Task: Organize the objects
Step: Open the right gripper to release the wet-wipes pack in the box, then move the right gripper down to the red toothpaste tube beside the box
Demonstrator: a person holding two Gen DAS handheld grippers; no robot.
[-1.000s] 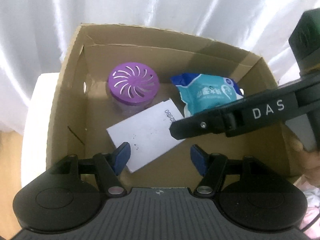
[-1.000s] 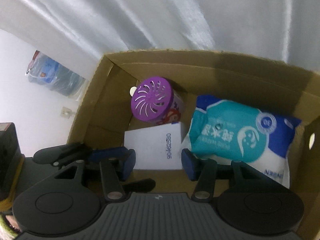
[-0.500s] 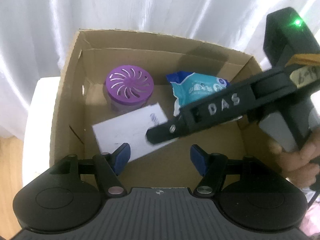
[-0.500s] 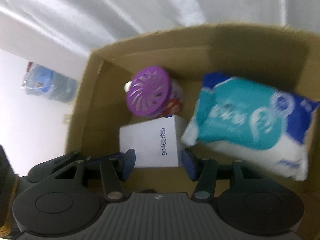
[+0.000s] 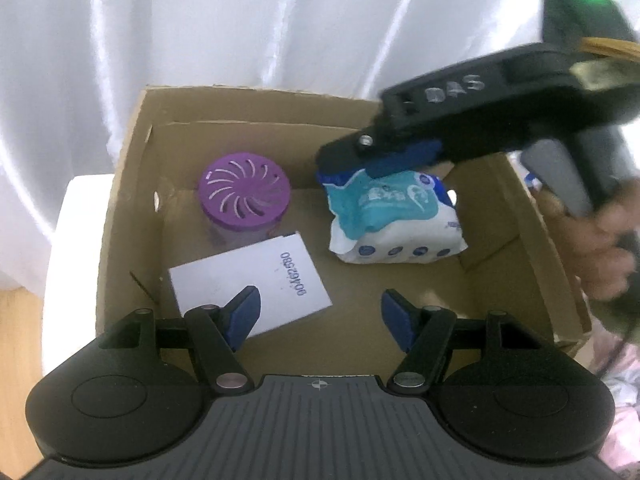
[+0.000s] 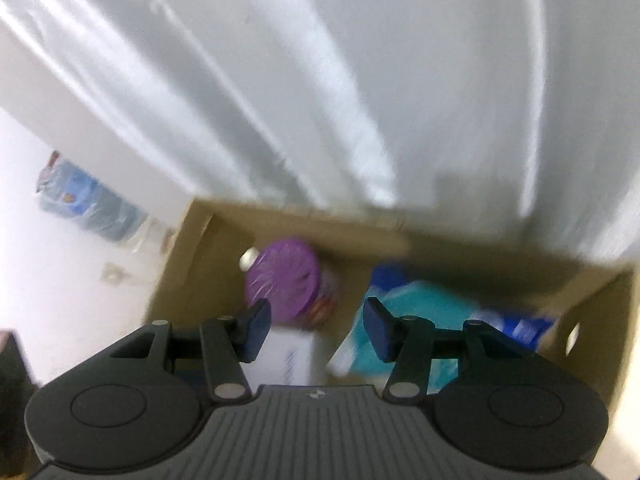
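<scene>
A cardboard box [image 5: 128, 184] holds a purple-lidded air freshener [image 5: 245, 196], a white carton with a printed number [image 5: 250, 280] and a blue and teal tissue pack [image 5: 394, 220]. My left gripper [image 5: 320, 316] is open and empty above the box's near side. My right gripper [image 6: 316, 328] is open and empty, raised above the box; in the left wrist view its fingers [image 5: 400, 160] hang over the tissue pack. The right wrist view is blurred and shows the freshener [image 6: 282, 280], the carton [image 6: 288, 356] and the pack [image 6: 424, 312] below.
A white curtain [image 5: 280, 20] hangs behind the box. The box stands on a white surface [image 5: 76, 216]. A water bottle in a bag [image 6: 88, 200] lies by the wall at the left. A hand [image 5: 600, 240] holds the right gripper.
My right gripper has lifted up and back out of the box, empty. The left gripper has drawn back a little, so the box looks smaller. The objects in the box stay put.
</scene>
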